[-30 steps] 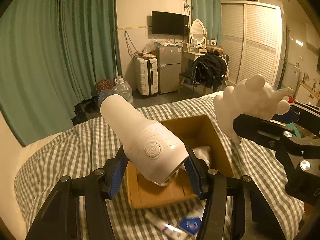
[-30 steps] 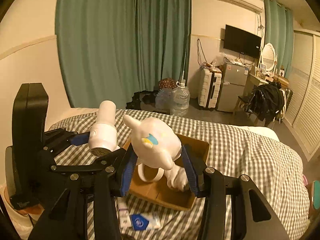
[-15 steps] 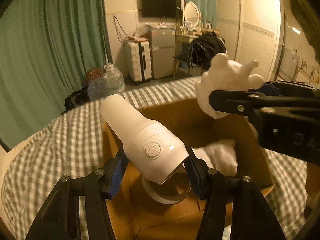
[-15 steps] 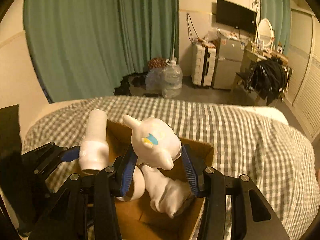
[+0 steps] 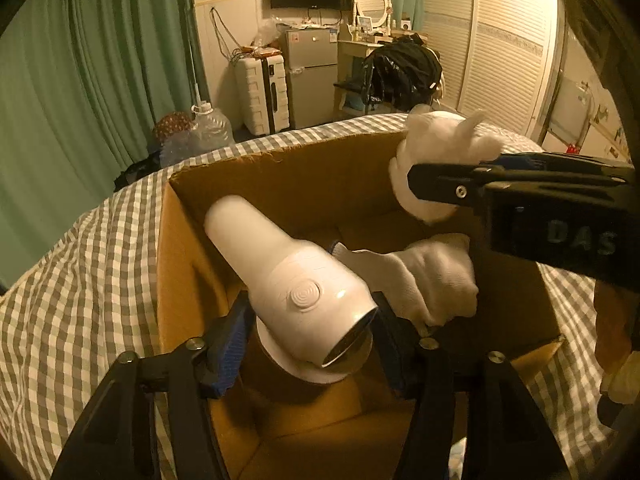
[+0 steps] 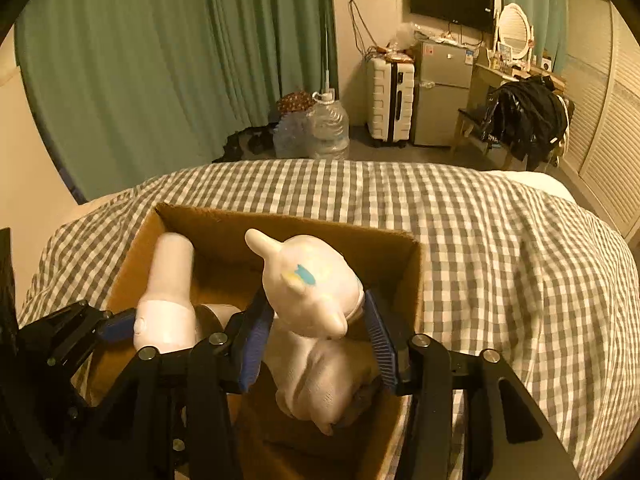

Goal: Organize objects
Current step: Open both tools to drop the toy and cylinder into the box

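I had the left gripper (image 5: 310, 334) pinching the white hair dryer (image 5: 292, 280) and the right gripper (image 6: 318, 340) pinching the white figurine (image 6: 312, 284), both over the cardboard box (image 6: 400, 256).

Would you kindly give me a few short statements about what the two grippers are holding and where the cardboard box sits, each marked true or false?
1. The left gripper is shut on the white hair dryer. True.
2. The right gripper is open, holding nothing. False: it is shut on the white animal figurine.
3. The cardboard box sits on the checked bedspread. True.
4. The box is closed with its flaps folded down. False: it is open at the top, with a white plush toy inside.
5. The hair dryer is held over the open box. True.
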The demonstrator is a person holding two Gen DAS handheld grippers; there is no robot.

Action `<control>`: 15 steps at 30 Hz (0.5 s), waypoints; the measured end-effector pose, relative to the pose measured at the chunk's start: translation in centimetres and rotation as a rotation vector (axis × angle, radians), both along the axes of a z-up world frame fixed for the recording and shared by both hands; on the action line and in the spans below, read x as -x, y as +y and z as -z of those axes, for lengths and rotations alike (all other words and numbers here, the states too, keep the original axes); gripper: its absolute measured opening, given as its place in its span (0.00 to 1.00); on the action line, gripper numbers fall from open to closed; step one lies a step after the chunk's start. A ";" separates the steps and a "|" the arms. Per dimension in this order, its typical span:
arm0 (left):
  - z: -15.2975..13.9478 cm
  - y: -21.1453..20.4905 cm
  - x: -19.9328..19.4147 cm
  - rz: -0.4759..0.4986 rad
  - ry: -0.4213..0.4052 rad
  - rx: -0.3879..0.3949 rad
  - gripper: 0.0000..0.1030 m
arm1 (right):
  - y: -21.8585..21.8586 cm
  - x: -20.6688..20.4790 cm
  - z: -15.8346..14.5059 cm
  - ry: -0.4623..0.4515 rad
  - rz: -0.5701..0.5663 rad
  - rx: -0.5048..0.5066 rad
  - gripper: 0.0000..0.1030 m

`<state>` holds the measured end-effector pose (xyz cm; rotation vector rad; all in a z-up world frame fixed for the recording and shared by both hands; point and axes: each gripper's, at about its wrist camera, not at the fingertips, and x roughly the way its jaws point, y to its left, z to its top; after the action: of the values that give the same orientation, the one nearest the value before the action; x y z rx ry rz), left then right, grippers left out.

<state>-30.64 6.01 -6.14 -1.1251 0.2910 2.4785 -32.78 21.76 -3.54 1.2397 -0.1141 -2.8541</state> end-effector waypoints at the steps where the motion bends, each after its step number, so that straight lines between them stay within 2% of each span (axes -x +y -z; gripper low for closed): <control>1: -0.3 -0.2 -0.3 -0.005 0.011 -0.008 0.80 | 0.3 -0.4 -0.4 0.017 0.005 0.013 0.67; 3: -1.0 -0.7 -1.0 -0.015 0.044 -0.019 0.90 | 0.6 -1.1 -1.2 0.054 0.013 0.040 0.72; 7: -2.5 -1.5 -2.6 -0.035 0.088 -0.018 0.90 | 1.4 -3.3 -3.5 0.112 0.037 0.078 0.73; 15: -5.8 -4.9 -7.5 -0.119 0.148 -0.067 0.91 | 1.0 -11.2 -7.4 0.187 0.047 0.042 0.75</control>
<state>-23.15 1.14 -0.35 -0.9596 0.1856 2.6604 -21.55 22.74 3.85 0.9705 -0.1991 -2.9731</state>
